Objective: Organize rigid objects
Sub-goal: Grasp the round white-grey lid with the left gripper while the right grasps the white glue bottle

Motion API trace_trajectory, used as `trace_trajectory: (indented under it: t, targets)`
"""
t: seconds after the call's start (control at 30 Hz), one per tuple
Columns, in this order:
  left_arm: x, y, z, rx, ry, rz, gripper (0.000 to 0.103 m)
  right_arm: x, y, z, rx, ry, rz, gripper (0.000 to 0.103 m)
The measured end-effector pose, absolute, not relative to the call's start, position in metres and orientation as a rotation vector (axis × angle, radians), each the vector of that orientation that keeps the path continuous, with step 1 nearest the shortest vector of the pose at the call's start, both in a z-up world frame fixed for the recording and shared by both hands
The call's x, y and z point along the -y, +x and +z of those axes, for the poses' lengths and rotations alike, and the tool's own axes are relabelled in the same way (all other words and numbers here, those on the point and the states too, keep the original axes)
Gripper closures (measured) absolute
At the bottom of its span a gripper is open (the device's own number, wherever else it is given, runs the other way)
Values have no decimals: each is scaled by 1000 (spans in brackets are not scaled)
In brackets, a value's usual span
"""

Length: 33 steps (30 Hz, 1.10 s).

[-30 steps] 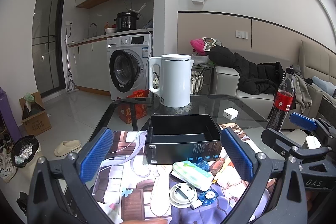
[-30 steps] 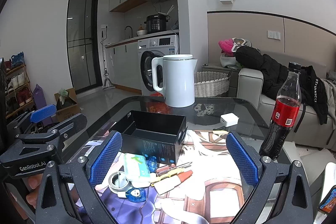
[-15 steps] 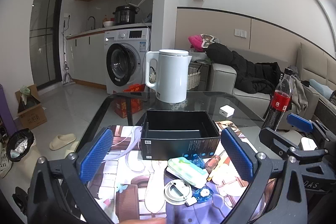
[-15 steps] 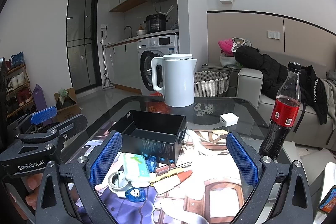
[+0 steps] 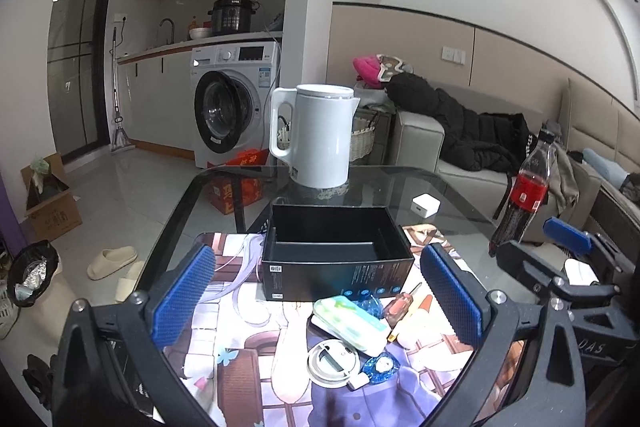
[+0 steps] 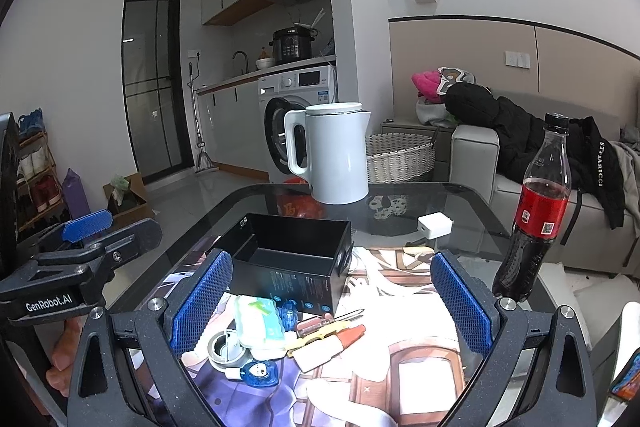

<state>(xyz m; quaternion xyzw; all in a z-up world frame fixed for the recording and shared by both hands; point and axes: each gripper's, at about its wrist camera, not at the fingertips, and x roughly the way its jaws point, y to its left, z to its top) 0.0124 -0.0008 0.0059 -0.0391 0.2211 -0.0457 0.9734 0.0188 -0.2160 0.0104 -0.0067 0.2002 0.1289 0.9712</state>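
Observation:
An open black box stands empty on a printed mat on the glass table. In front of it lie small items: a mint-green case, a round white lid, a blue round tape dispenser, a small screwdriver and an orange-capped tube. My left gripper is open and empty, above the pile. My right gripper is open and empty, to the right of the left one.
A white kettle stands behind the box. A white charger cube lies on the glass. A cola bottle stands at the right edge. The table's glass rim drops to the floor on the left.
My left gripper has moved closer to the box and slightly lower; the box and pile look larger. The right gripper has barely moved. Nothing was grasped.

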Motion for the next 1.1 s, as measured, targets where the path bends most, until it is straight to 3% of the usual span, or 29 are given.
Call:
trace_trajectory:
  t: [0.4, 0.53, 0.63, 0.7, 0.8, 0.87, 1.1]
  targets:
    - [-12, 64, -8, -695, -84, 15, 0, 223, 83, 3, -647, -10, 257, 2]
    - [-11, 77, -26, -799, -35, -8, 0, 226, 113, -20, -808, 0, 238, 2]
    - [-4, 83, -48, -911, -21, -70, 1, 223, 129, -43, -928, 4, 246, 8]
    - [4, 85, -59, -957, -6, -97, 1, 219, 134, -58, -981, -14, 247, 21]
    - [15, 91, -72, -1013, 39, -113, 3, 213, 139, -78, -1048, -22, 262, 22]
    - [20, 94, -81, -1041, 56, -121, 9, 209, 141, -88, -1082, -23, 267, 25]
    - [24, 102, -99, -1105, 71, -130, 10, 203, 147, -105, -1155, -35, 261, 30]
